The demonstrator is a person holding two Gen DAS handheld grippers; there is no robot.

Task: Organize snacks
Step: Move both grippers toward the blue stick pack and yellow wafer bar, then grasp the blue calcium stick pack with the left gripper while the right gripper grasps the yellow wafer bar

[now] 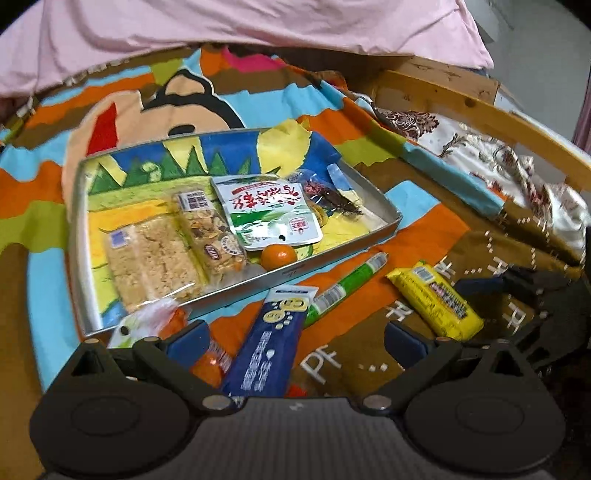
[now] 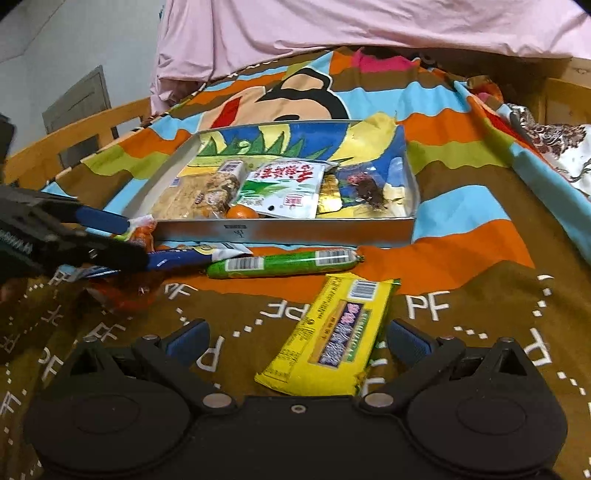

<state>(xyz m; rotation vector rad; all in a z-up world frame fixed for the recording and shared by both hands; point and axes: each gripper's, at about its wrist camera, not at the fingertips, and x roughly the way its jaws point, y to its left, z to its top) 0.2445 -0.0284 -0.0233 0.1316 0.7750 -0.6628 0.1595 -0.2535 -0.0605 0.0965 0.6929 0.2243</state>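
Note:
A shallow metal tray (image 1: 77,258) (image 2: 295,232) on the colourful blanket holds a rice crisp bar (image 1: 155,258), a nut bar (image 1: 210,236), a white-green packet (image 1: 269,206) (image 2: 284,188), a small orange (image 1: 279,255) (image 2: 242,213) and a dark red packet (image 1: 328,195). In front of the tray lie a blue packet (image 1: 269,343), a green sausage stick (image 1: 347,284) (image 2: 280,262) and a yellow bar (image 1: 436,302) (image 2: 332,332). My left gripper (image 1: 295,343) (image 2: 129,240) is open, with the blue packet between its fingers and an orange packet (image 1: 210,363) by the left one. My right gripper (image 2: 297,339) is open around the yellow bar.
A pink duvet (image 1: 240,26) (image 2: 369,26) is bunched beyond the tray. A wooden bed rail (image 1: 517,125) (image 2: 74,129) borders the blanket, with a floral patterned cloth (image 1: 480,147) (image 2: 561,147) on the right side. Bare brown blanket (image 2: 461,295) lies to the right of the yellow bar.

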